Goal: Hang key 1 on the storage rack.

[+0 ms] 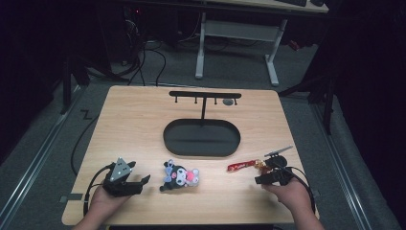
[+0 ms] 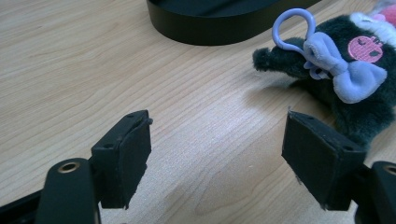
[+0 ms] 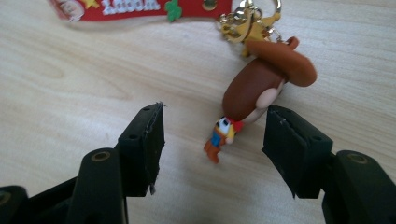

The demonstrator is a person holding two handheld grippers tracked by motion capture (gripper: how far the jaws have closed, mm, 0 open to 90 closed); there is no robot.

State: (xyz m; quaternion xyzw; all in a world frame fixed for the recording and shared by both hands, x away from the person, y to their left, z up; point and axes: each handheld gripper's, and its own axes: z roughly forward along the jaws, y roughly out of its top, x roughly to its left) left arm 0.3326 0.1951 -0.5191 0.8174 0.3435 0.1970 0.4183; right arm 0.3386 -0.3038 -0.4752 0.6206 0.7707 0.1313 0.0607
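A dark plush toy [image 1: 179, 176] with a lilac bow and a lilac ring lies on the wooden table [image 1: 139, 120] near the front. My left gripper [image 1: 139, 184] rests just left of it, open; in the left gripper view the plush [image 2: 355, 93] sits beyond the right jaw of my left gripper [image 2: 217, 158]. A keychain with a red strap [image 1: 242, 166] and a small cowboy figure [image 3: 261, 88] lies at the front right. My right gripper [image 3: 215, 140] is open around the figure's lower end, which lies close to the right pad without being pressed. The strap [image 3: 140, 7] runs off the top edge.
A black stand with an oval base [image 1: 201, 138] and a T-bar of hooks [image 1: 205, 95] occupies the table's middle and back. The base's rim [image 2: 224, 18] lies ahead of the left gripper. A white-legged desk [image 1: 237, 33] stands on the floor beyond.
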